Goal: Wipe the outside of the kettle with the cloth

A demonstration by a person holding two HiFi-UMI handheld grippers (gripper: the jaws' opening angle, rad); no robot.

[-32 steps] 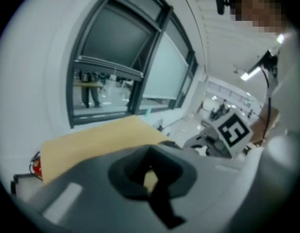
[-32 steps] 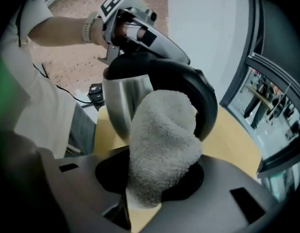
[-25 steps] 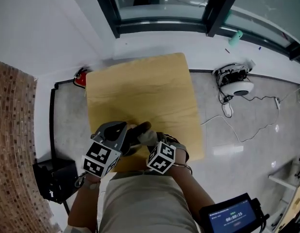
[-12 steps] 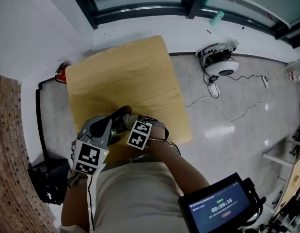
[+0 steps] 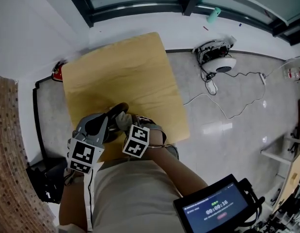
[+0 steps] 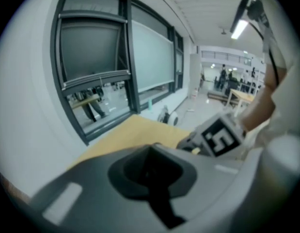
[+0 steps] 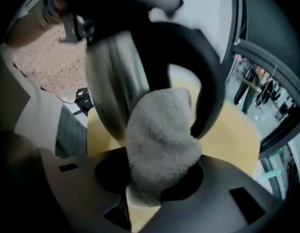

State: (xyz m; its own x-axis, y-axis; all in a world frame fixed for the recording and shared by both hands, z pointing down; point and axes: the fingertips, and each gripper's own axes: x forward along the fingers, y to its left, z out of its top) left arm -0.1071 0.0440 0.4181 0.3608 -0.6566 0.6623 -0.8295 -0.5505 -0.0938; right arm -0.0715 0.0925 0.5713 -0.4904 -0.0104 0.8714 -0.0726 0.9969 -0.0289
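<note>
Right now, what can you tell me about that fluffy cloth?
The cloth is grey and fluffy, like towel, bunched into a rounded wad. The right gripper is shut on its lower end, so the rest sticks out ahead of the jaws. Its front seems to press on the kettle, at the shiny metal side beside the black handle.

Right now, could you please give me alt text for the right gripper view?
A grey cloth gripped in the right tongs sits against the shiny steel kettle, just beside its black handle. A wooden table lies below, with dark-framed windows at the right.
</note>
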